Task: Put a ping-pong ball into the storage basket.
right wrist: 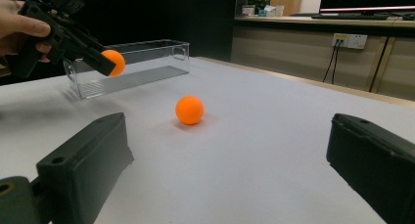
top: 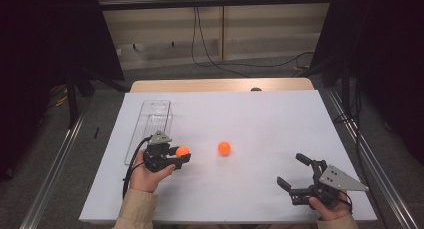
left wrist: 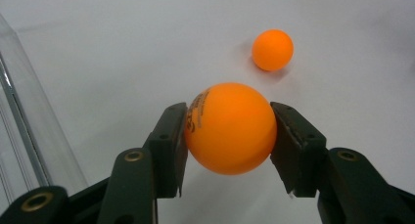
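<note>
White table (top: pixel 260 119), with a clear plastic box (top: pixel 150 129) lying lengthwise near its left edge. Left gripper (top: pixel 181 153) just beside the box's near end, raised off the surface, fingers (left wrist: pixel 169 145) clamped on either side of one orange ball (left wrist: pixel 230 128); right gripper (top: pixel 295 170) low at the near right, fingers (right wrist: pixel 83 163) spread wide with nothing between. Second orange ball (top: pixel 224 148) resting loose mid-table, between the two grippers.

The white surface (top: pixel 260 129) is evenly bright under soft light from above; shadows are faint, the far corners are dark, and the pictures are slightly grainy.
</note>
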The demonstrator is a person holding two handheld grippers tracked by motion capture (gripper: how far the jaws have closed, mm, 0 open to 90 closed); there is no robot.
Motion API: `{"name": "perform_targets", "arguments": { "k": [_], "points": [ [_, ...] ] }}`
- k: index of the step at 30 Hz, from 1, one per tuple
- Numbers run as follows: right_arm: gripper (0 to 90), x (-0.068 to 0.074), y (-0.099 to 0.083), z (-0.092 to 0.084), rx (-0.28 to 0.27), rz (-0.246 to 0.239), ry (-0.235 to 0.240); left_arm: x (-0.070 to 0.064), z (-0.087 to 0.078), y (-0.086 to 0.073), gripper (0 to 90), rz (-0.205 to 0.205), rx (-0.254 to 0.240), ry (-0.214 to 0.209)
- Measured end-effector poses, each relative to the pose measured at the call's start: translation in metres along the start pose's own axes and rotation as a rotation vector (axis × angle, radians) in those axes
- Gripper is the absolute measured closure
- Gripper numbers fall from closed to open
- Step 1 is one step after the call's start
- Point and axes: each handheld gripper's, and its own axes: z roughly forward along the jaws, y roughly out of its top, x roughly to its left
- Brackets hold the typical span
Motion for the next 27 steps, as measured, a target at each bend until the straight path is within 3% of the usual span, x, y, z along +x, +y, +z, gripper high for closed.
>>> {"name": "perform_targets", "arguments": {
  "k": [27],
  "points": [
    [1.5,-0.0001,0.0000,0.0001,-0.001,-0.001,0.001,0.0074,-0.0090,0.0008,50.9,-0.007,-0.009,0.016]
  ]
}}
